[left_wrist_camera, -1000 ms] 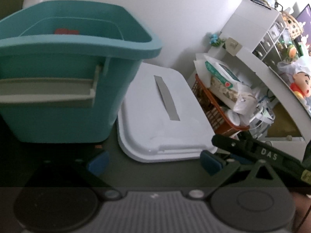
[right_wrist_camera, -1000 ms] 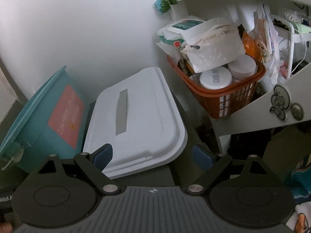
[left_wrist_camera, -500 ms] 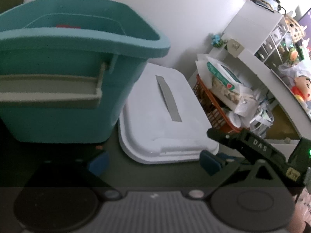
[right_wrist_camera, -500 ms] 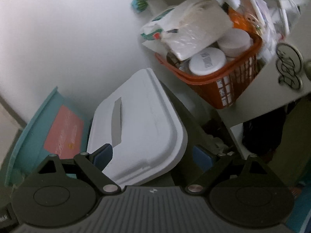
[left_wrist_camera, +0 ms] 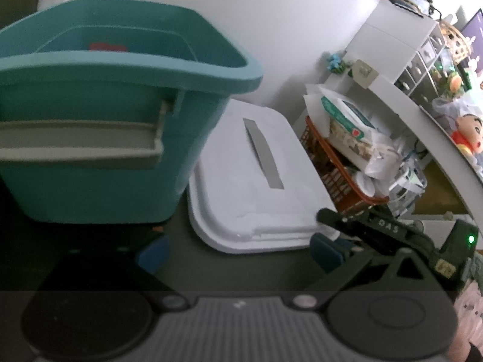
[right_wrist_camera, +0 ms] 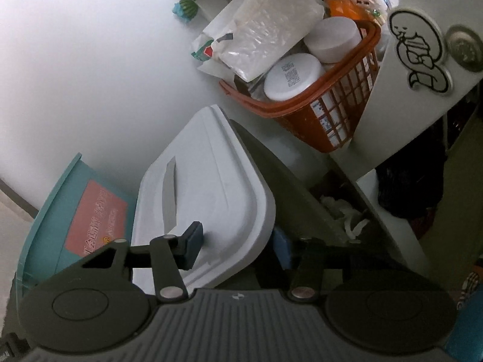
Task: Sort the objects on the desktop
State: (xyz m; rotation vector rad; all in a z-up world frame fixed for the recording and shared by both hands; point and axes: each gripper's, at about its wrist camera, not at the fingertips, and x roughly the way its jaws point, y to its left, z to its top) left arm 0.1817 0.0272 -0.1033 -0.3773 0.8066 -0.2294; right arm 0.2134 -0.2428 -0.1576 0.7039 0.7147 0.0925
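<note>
The right gripper, jaws just closing, straddles the white lid's near corner at lower centre frame, wedged between teal bin and orange basket.

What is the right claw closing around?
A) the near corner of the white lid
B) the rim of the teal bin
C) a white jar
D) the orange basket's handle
A: the right claw has just been closing, with one blue pad on top of the white lid and the other under its near corner.
</note>
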